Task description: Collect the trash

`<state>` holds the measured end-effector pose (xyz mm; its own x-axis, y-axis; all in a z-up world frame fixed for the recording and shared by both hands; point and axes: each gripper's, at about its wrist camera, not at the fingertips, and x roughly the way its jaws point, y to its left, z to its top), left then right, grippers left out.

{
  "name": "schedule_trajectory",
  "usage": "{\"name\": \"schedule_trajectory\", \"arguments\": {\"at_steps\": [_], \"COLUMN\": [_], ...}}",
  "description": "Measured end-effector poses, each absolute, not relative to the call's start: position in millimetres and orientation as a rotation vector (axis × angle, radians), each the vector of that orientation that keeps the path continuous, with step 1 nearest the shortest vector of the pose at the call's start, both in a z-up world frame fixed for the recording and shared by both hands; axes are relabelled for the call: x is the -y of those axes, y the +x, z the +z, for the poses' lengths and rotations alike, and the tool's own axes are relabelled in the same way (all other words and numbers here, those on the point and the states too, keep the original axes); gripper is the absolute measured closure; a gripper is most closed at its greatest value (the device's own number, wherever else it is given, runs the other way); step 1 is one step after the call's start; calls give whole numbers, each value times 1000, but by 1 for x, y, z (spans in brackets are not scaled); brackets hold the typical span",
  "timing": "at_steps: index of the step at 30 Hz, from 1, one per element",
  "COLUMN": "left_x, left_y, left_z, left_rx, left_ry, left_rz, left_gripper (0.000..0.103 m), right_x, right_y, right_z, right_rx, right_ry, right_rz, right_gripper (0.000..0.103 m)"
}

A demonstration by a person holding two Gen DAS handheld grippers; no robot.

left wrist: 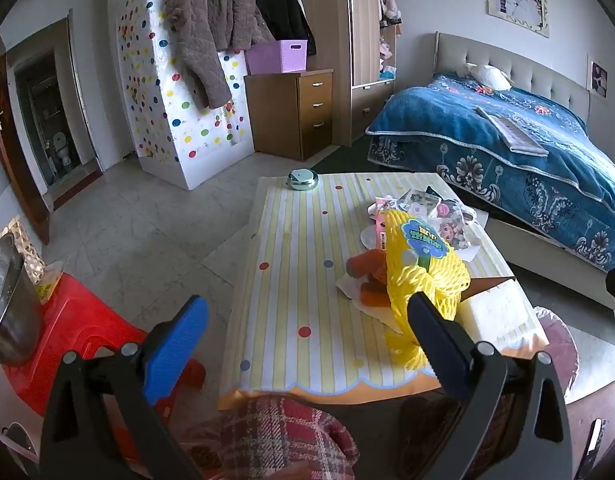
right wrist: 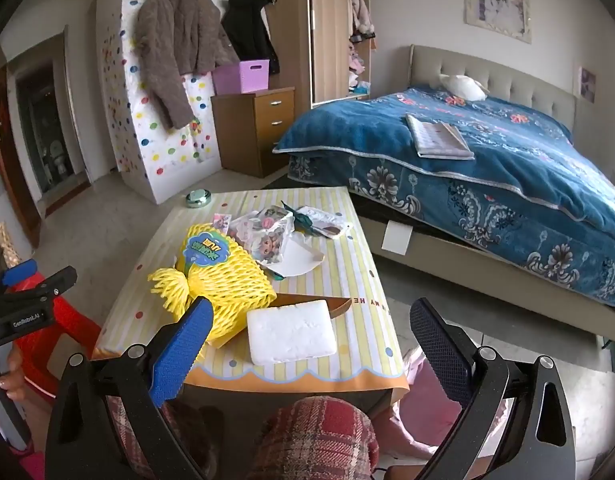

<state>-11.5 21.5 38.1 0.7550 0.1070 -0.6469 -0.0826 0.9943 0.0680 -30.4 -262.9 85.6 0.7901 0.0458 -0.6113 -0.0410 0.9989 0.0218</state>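
From the left wrist, one yellow foam fruit net [left wrist: 423, 276] and one white foam block [left wrist: 503, 312] lie on the striped tabletop [left wrist: 307, 280], just ahead of the left hand-held gripper [left wrist: 307, 336], wide open, holding nothing. From the right wrist, the right hand-held gripper [right wrist: 311, 332] gapes empty; the block [right wrist: 291, 336] lies between its fingers, the net [right wrist: 223, 280] ahead-left, several printed wrappers [right wrist: 267, 232] beyond.

The table's [left wrist: 291, 280] left half lies bare; the yellow foam net [right wrist: 223, 280], white foam block [right wrist: 291, 336] and wrappers [right wrist: 267, 232] crowd its right.
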Motion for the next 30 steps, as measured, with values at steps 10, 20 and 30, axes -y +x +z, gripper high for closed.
{"name": "schedule_trajectory", "arguments": {"at_steps": [10,20,30], "left_x": [-22,-22,-22], "left_y": [-11,-11,-10], "left_z": [37,39,39], "left_rx": [-710,-710,-711], "left_ry": [36,37,37], "left_rz": [104,103,104], "left_gripper": [6,6,6], "right_x": [263,262,262], "right_y": [-30,-30,-31], "right_z": [86,86,87], "right_rx": [-660,-653,-660], "right_ry": [8,10,8], "right_rz": [45,47,47], "right_gripper": [5,5,5]}}
